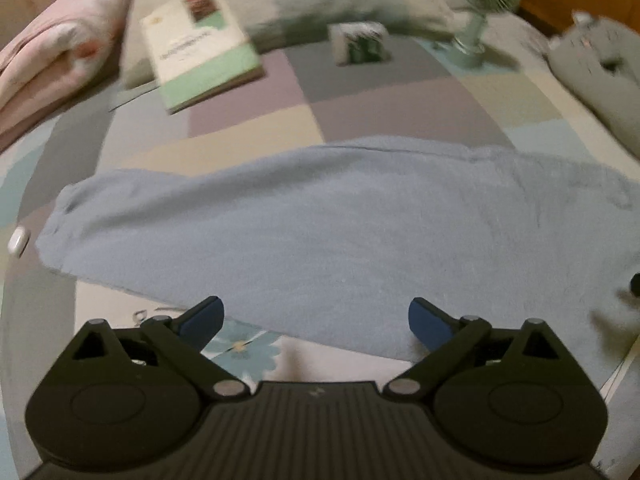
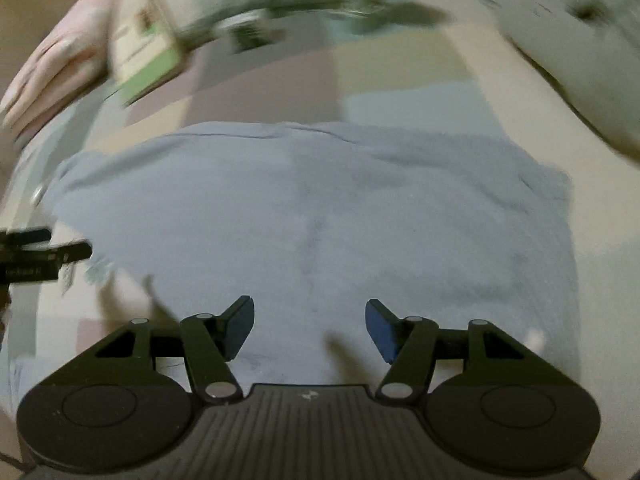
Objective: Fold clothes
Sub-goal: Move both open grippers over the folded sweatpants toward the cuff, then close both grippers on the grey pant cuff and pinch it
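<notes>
On the bed: a blue-grey garment (image 1: 320,232) lies spread flat across the patchwork bedcover (image 1: 360,92), running left to right, its narrow end at the left.
Garment in the right wrist view: it (image 2: 320,220) fills the middle, with creases toward the right edge.
Left tool (image 1: 316,322): wide open, holding nothing, over the garment's near edge.
Right tool (image 2: 310,328): open, holding nothing, over the cloth's near part.
Far left: a pink folded blanket (image 1: 52,52) and a green-and-white book (image 1: 200,48) beside it.
Far middle: a small box (image 1: 358,42), blurred.
Far right: a green desk fan (image 1: 480,4); a grey soft item (image 1: 596,72) beyond it.
</notes>
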`<state>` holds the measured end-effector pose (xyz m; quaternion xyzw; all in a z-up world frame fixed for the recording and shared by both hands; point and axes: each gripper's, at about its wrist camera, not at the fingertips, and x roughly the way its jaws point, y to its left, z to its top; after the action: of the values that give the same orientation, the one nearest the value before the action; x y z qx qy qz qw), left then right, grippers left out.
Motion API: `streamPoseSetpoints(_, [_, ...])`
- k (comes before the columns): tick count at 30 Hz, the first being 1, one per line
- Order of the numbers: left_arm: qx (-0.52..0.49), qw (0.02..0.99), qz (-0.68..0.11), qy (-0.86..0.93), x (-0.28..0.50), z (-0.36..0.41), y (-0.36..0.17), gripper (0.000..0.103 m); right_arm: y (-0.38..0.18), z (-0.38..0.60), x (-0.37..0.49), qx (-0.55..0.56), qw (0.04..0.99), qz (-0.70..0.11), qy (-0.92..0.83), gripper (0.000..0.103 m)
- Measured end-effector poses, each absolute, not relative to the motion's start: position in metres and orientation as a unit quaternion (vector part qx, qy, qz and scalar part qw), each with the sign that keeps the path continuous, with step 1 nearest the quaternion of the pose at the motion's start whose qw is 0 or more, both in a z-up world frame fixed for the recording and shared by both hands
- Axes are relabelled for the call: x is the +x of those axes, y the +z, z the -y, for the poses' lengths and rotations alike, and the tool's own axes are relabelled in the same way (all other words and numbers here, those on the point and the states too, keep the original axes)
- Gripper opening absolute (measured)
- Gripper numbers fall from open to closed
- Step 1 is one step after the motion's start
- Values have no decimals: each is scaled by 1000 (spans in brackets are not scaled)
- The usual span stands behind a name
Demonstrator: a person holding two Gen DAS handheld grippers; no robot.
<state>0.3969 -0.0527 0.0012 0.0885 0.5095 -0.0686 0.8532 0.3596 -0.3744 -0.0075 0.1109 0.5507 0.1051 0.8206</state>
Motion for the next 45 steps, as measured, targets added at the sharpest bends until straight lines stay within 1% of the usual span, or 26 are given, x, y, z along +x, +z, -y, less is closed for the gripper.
streamPoseSetpoints(6, [29, 856, -514, -37, 418, -11, -25, 98, 0, 311, 402, 67, 814, -545, 190, 68])
streamPoseSetpoints(16, [-80, 847, -524, 40, 447, -144, -72, 98, -34, 145, 504, -2, 780, -549, 300, 70])
streamPoseSetpoints(20, [-123, 844, -517, 68, 458, -177, -88, 97, -37, 89, 550, -25, 774, -532, 343, 73])
streamPoseSetpoints(23, [-159, 842, -509, 79, 466, -193, -97, 97, -39, 59, 578, -44, 768, -522, 368, 73])
streamPoseSetpoints(25, [-181, 845, -497, 80, 468, -201, -100, 95, -41, 40, 596, -58, 764, -515, 385, 73])
streamPoseSetpoints(28, [-218, 847, -478, 87, 472, -216, -104, 89, -46, 16, 618, -85, 752, -507, 413, 73])
streamPoseSetpoints(30, [-242, 847, -464, 91, 475, -226, -105, 83, -50, 3, 632, -105, 743, -504, 428, 73])
streamPoseSetpoints(32, [-265, 845, -456, 91, 477, -237, -106, 82, -54, -9, 648, -115, 732, -509, 437, 72])
streamPoseSetpoints(34, [-286, 842, -448, 89, 480, -248, -108, 78, -60, -17, 664, -108, 721, -519, 447, 71])
streamPoseSetpoints(36, [-306, 840, -441, 82, 482, -259, -110, 78, -70, -21, 682, -89, 702, -543, 453, 67])
streamPoseSetpoints(40, [-346, 833, -426, 70, 486, -279, -114, 78, -96, -21, 717, -41, 657, -601, 454, 67])
streamPoseSetpoints(43, [-375, 828, -413, 61, 489, -293, -116, 78, -102, -15, 734, 9, 631, -618, 468, 67])
streamPoseSetpoints(45, [-386, 827, -404, 59, 493, -299, -118, 78, -106, -21, 742, 23, 617, -623, 479, 67])
